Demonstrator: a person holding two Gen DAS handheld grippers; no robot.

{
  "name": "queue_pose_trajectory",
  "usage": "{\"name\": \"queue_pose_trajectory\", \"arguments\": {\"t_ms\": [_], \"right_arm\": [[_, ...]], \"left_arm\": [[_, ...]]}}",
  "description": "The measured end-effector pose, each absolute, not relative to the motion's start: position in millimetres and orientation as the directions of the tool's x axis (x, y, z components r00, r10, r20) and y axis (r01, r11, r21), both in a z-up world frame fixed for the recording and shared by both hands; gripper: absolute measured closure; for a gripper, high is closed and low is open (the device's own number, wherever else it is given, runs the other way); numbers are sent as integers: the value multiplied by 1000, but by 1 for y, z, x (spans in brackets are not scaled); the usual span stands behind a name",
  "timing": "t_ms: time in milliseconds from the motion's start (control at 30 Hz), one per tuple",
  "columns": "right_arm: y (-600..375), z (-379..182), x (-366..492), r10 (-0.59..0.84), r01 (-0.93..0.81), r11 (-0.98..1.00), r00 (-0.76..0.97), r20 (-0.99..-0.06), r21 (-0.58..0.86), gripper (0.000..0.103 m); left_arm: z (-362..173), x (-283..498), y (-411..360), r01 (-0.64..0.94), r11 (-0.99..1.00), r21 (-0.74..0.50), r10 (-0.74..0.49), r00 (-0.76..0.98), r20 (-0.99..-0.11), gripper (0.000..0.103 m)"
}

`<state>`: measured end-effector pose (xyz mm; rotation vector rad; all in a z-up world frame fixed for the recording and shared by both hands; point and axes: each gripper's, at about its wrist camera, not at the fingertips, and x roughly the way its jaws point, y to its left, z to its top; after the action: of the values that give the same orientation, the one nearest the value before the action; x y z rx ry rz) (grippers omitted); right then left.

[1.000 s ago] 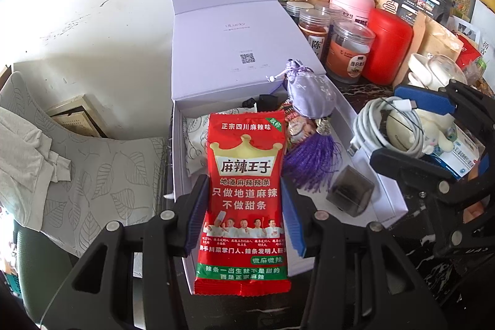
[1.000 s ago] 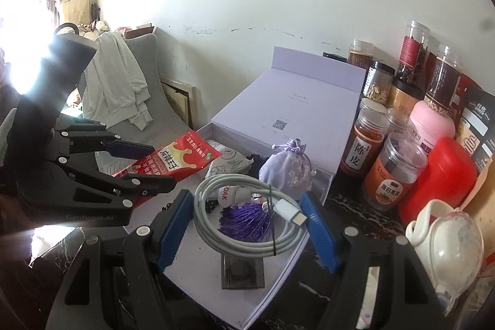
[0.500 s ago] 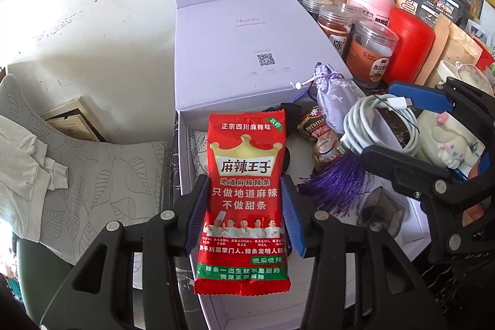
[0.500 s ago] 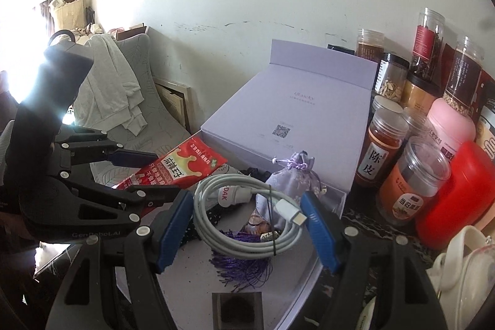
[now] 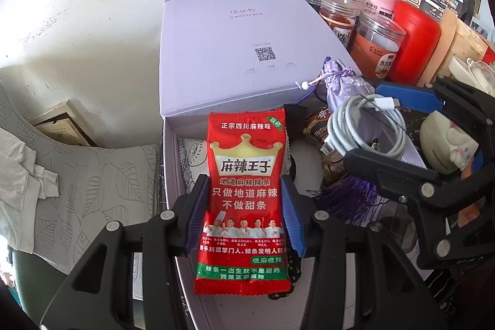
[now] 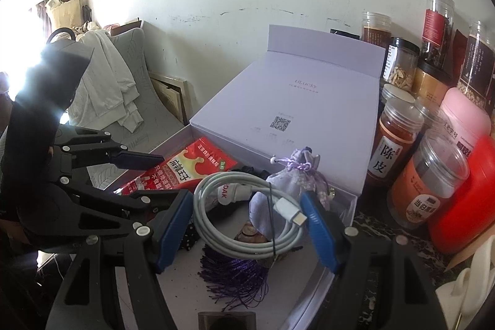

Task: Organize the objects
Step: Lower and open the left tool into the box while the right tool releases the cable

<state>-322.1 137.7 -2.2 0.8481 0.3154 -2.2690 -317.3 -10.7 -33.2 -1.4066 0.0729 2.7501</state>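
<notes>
My left gripper (image 5: 244, 212) pinches a red snack packet (image 5: 246, 200) by its long edges, above the near left corner of the open lilac box (image 5: 173, 150). My right gripper (image 6: 247, 225) clamps a coiled white cable (image 6: 247, 246) above the box's right side, over a lilac pouch (image 6: 294, 175) and purple tassel (image 6: 238, 277) lying inside. Jars (image 6: 399, 141) line the box's right edge.
</notes>
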Motion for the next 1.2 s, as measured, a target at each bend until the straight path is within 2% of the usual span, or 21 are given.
{"name": "queue_pose_trajectory", "arguments": {"t_ms": [533, 867, 1200], "right_arm": [[130, -12, -310, -497, 707, -705, -547, -673, -54, 30], [130, -16, -304, -520, 733, -680, -499, -693, -18, 29], [133, -14, -307, -524, 731, -683, -480, -704, 10, 28]], "left_arm": [[-51, -315, -3, -89, -996, 31, 22, -547, -837, 59], [-65, -309, 1, -77, -996, 40, 2, -483, -875, 57], [-62, -302, 1, -69, -997, 32, 5, -480, -877, 56]]}}
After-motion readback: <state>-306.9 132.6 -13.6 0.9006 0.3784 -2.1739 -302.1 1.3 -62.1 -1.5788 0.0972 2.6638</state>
